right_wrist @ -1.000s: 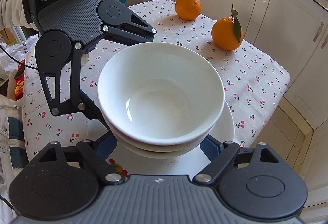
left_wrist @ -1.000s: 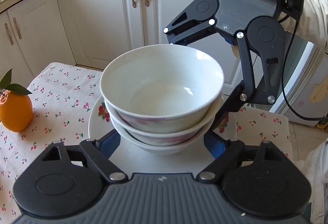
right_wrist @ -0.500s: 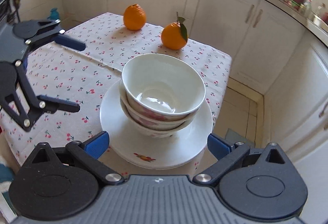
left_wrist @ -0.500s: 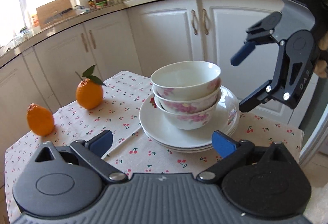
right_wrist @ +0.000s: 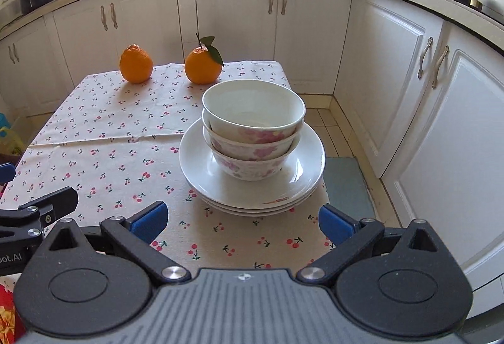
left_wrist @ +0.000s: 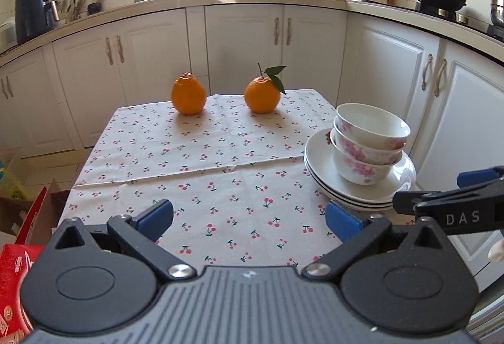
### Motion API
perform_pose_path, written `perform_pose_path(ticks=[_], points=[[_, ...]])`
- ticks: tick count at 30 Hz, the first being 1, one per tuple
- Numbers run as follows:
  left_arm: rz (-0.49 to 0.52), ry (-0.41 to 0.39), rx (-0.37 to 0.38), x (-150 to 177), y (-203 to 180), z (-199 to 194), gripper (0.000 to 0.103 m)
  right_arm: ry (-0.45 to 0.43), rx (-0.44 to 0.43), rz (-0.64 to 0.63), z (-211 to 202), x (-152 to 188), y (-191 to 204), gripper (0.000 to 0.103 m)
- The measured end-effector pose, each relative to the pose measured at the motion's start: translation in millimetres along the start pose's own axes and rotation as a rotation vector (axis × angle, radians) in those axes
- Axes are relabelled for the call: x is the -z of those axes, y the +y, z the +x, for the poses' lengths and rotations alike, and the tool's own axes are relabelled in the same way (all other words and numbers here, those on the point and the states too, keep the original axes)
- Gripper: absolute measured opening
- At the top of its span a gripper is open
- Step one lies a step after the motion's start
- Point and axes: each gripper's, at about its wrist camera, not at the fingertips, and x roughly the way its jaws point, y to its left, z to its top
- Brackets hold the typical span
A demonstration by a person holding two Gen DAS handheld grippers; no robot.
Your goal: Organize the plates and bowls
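Both grippers had drawn back from the dishes since half a second earlier, so the whole table came into view. Far beyond the left gripper [left_wrist: 249, 219] fingers, two oranges [left_wrist: 188, 94] sat at the far edge of the cherry-print tablecloth [left_wrist: 201, 161]. Its fingers were spread wide and held nothing; between them lay only bare cloth. To the right of its right finger, the stacked bowls [left_wrist: 368, 144] stood nested, three of them, on the stacked plates [left_wrist: 321, 167] near the right edge of the table. The right gripper [right_wrist: 241, 219] was also wide open and empty, with the same stack straight ahead of it, a little beyond its fingertips.

I judge the task nearly finished or finished, because bowls and plates were gathered in one pile. The ware looked like glazed ceramic: stiff, rather heavy together, slippery and fragile. If it must be moved, the plate rim on two opposite sides seems the safest hold, because the top bowls could slide.
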Motion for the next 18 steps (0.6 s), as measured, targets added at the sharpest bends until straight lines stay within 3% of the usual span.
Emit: perform_pose_path(ticks=[8, 18], points=[[-0.054, -0.025, -0.06, -7, 11, -23, 0.102, -0.116, 0.011, 0.002, -36, -11, 12, 0.103], [-0.066, -0.001, -0.089, -1, 12, -22, 0.102, -0.1, 0.019, -0.031, -29, -6, 26, 0.103]])
